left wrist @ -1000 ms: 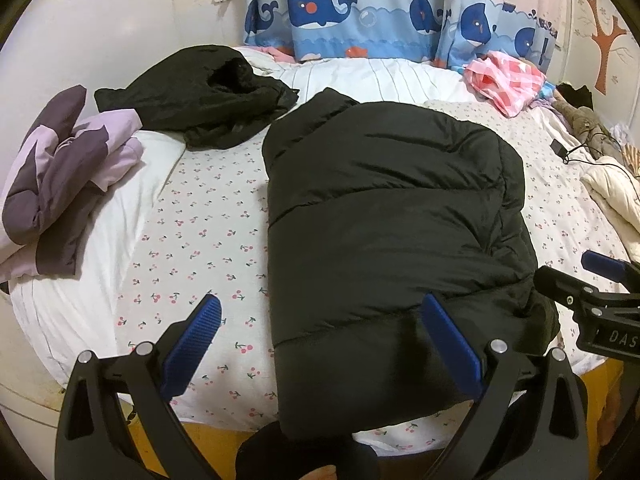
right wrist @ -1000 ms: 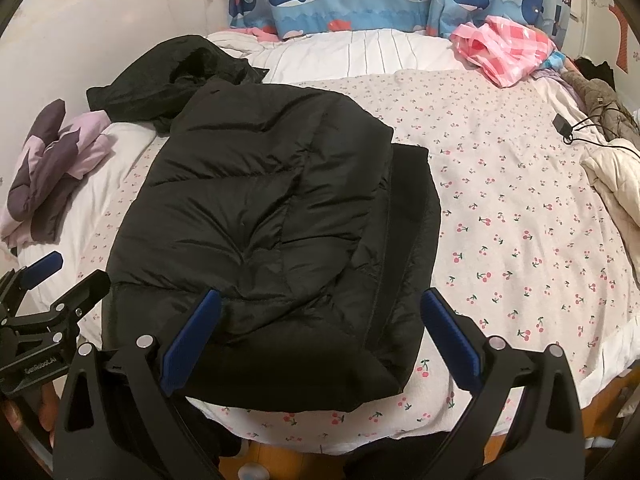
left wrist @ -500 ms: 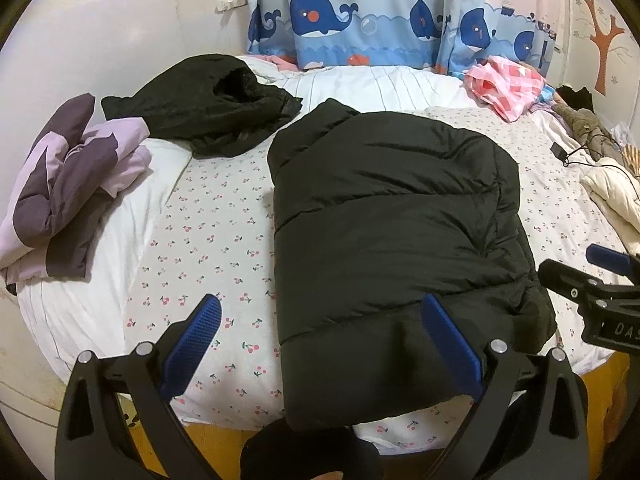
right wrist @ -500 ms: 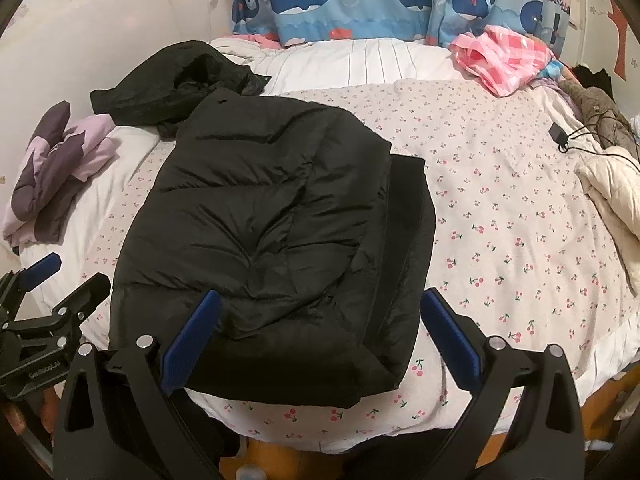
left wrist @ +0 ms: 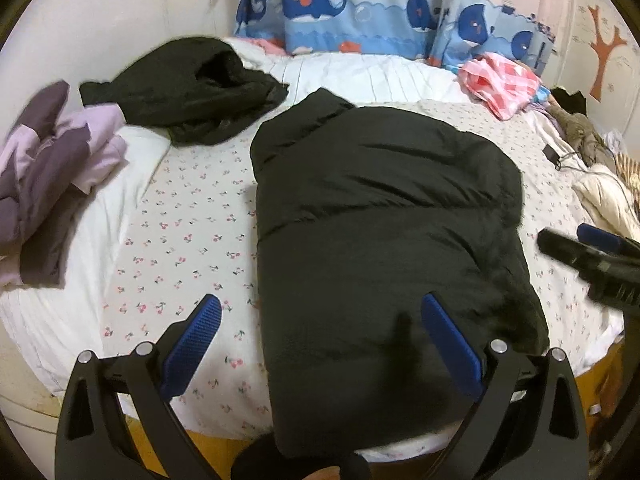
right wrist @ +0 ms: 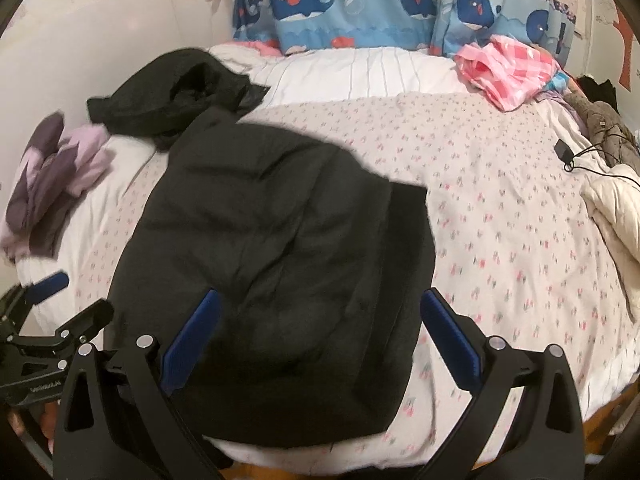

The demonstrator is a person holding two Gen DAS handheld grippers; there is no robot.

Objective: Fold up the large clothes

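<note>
A black puffer jacket (left wrist: 384, 248) (right wrist: 280, 264) lies folded lengthwise on the cherry-print bed (left wrist: 188, 232), its hem at the near edge. My left gripper (left wrist: 324, 344) hovers open over the jacket's near left corner, holding nothing. My right gripper (right wrist: 320, 336) is open above the jacket's near right part, also empty. Each gripper shows at the edge of the other's view: the right gripper (left wrist: 592, 256) and the left gripper (right wrist: 52, 320).
A second crumpled black garment (left wrist: 192, 88) lies at the back left. A purple jacket (left wrist: 52, 168) sits at the left edge, pink checked cloth (left wrist: 500, 80) at the back right, a cream garment (right wrist: 616, 216) and a cabled charger (right wrist: 564, 152) on the right. Whale-print curtains (left wrist: 360, 4) hang behind.
Both grippers have pulled back and risen slightly from the bed, staying open. The jacket lies as before.
</note>
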